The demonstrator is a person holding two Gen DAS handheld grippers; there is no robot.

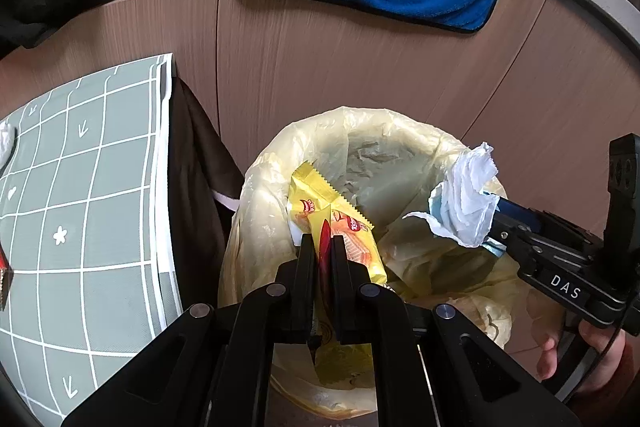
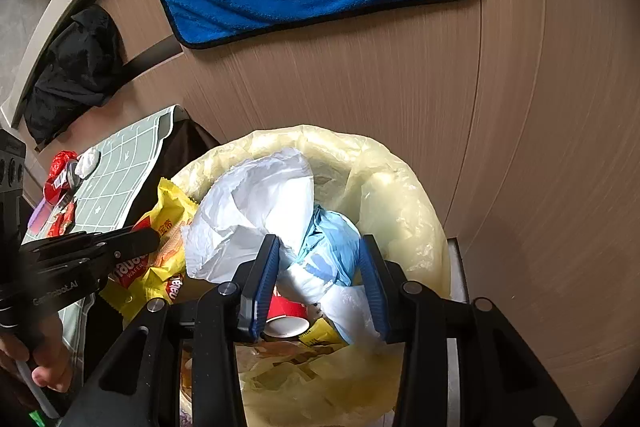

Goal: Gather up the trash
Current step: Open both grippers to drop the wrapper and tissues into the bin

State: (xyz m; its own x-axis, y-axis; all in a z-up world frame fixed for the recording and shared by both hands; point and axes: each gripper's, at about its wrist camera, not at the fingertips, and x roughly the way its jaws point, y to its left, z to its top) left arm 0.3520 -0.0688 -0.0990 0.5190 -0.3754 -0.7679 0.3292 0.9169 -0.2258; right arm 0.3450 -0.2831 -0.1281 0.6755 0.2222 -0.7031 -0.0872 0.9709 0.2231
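Over the trash bin point(image 1: 400, 155) with its yellowish liner, the left hand-held gripper point(image 1: 325, 247) is clenched on a yellow wafer wrapper point(image 1: 320, 199). Just beside it, the right hand-held gripper point(image 2: 320, 251) grasps a wad of white and blue tissue point(image 2: 276, 211) above the bin's opening, where a red paper cup point(image 2: 288, 315) lies inside.
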